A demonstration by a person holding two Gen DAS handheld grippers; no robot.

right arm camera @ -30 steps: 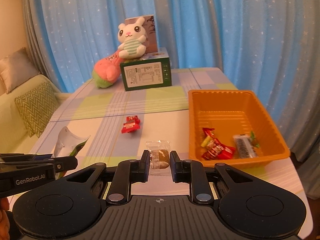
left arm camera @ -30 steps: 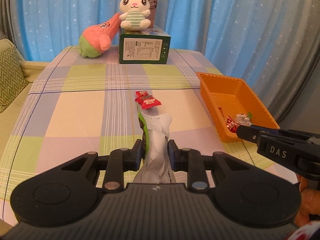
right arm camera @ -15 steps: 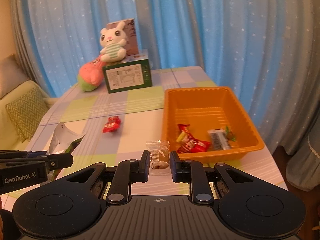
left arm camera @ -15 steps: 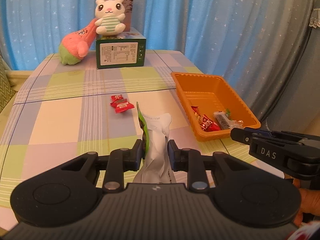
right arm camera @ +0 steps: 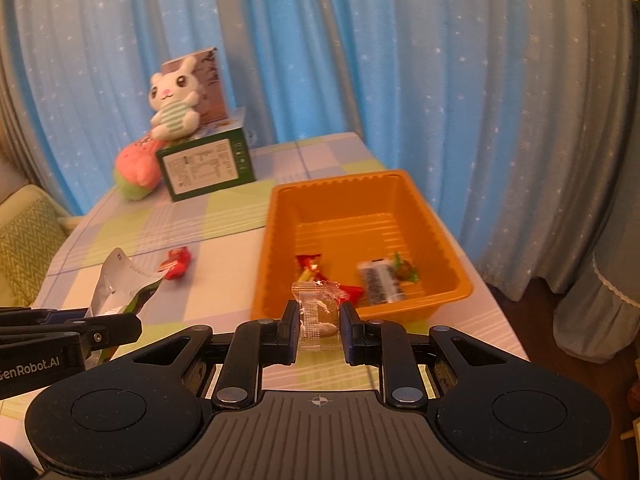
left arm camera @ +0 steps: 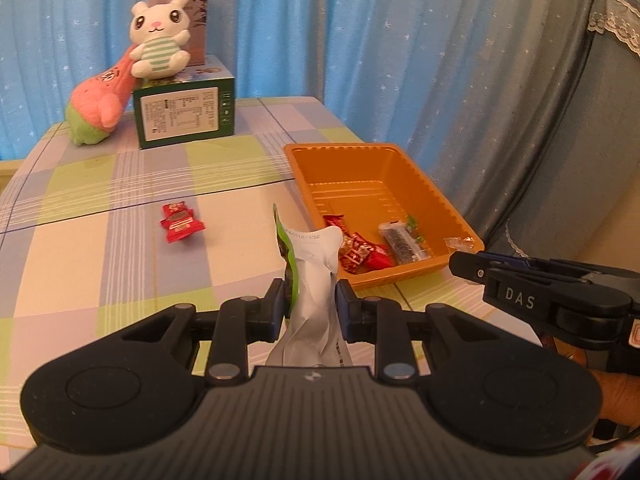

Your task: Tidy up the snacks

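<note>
My left gripper (left arm camera: 310,298) is shut on a white and green snack bag (left arm camera: 314,276), held upright above the table, left of the orange tray (left arm camera: 416,178). My right gripper (right arm camera: 319,318) is shut on a small clear-wrapped snack (right arm camera: 318,312), held just in front of the tray's near rim (right arm camera: 360,312). The tray holds red wrapped candies (left arm camera: 362,254) and a dark snack bar (left arm camera: 402,242). A red candy (left arm camera: 181,222) lies on the checked tablecloth, left of the tray; it also shows in the right wrist view (right arm camera: 176,266). The snack bag also shows at the left of the right wrist view (right arm camera: 120,284).
A green box (left arm camera: 184,118) with a rabbit plush (left arm camera: 158,44) on it stands at the table's far end, with a pink and green plush (left arm camera: 100,108) beside it. Blue curtains hang behind. A sofa cushion (right arm camera: 28,248) lies left of the table.
Both grippers have moved right towards the orange tray, each keeping its snack. The tray now sits closer and more central in both views.
</note>
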